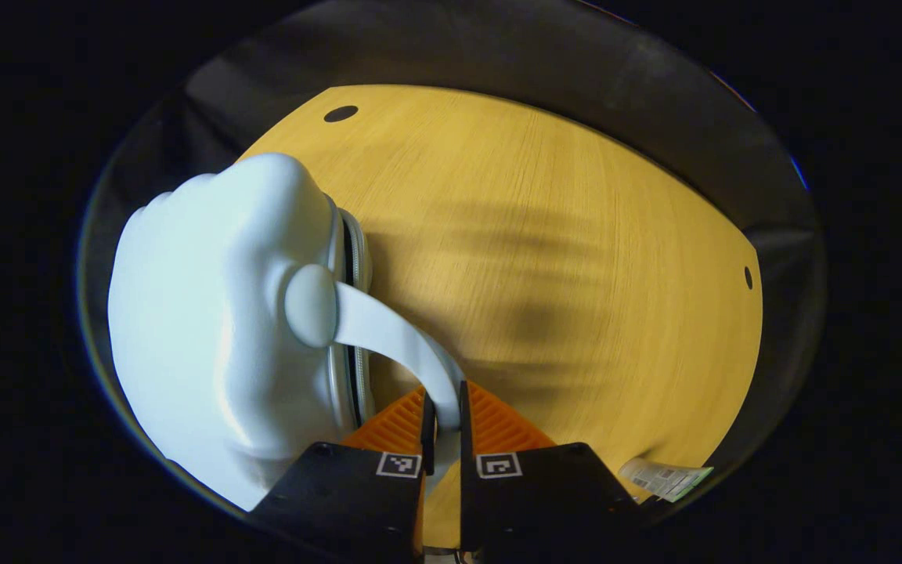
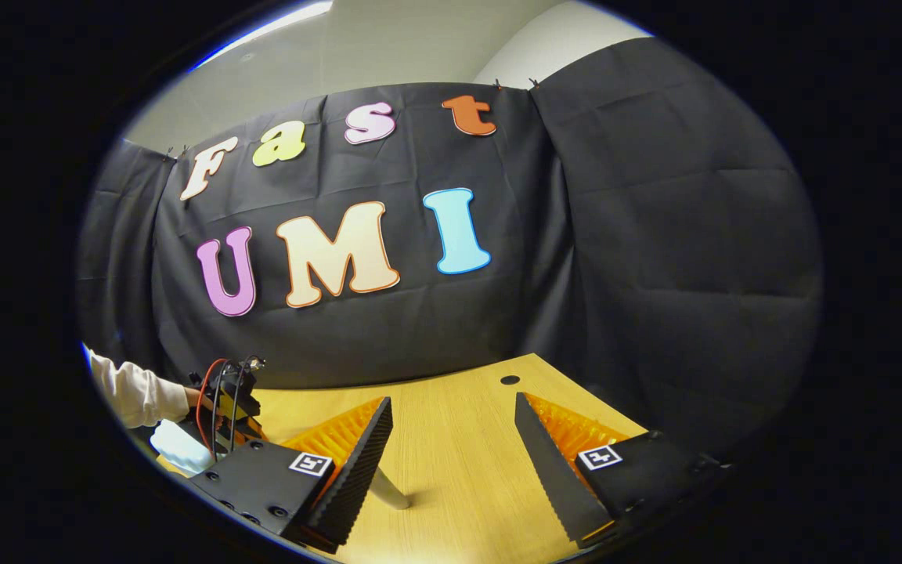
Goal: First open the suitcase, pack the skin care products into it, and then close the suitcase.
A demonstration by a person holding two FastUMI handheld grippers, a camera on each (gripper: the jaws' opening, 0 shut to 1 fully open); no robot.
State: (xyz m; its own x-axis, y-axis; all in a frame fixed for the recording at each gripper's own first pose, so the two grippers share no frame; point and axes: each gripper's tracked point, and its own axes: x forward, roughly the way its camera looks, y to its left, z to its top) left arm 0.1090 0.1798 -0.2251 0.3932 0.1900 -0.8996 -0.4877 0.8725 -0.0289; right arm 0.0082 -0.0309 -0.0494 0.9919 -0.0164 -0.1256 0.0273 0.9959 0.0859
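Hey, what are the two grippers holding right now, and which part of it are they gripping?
The left gripper is clamped on the white suitcase by its handle strap. The right gripper is open above the table, holding nothing.

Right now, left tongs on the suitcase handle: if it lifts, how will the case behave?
The white suitcase looks like a smooth, rigid shell, so it should probably hold its shape. The handle is a thin curved strap pinned at a round boss, so the case may swing or tilt under the left tongs. Its glossy surface likely slides easily on the wooden table.
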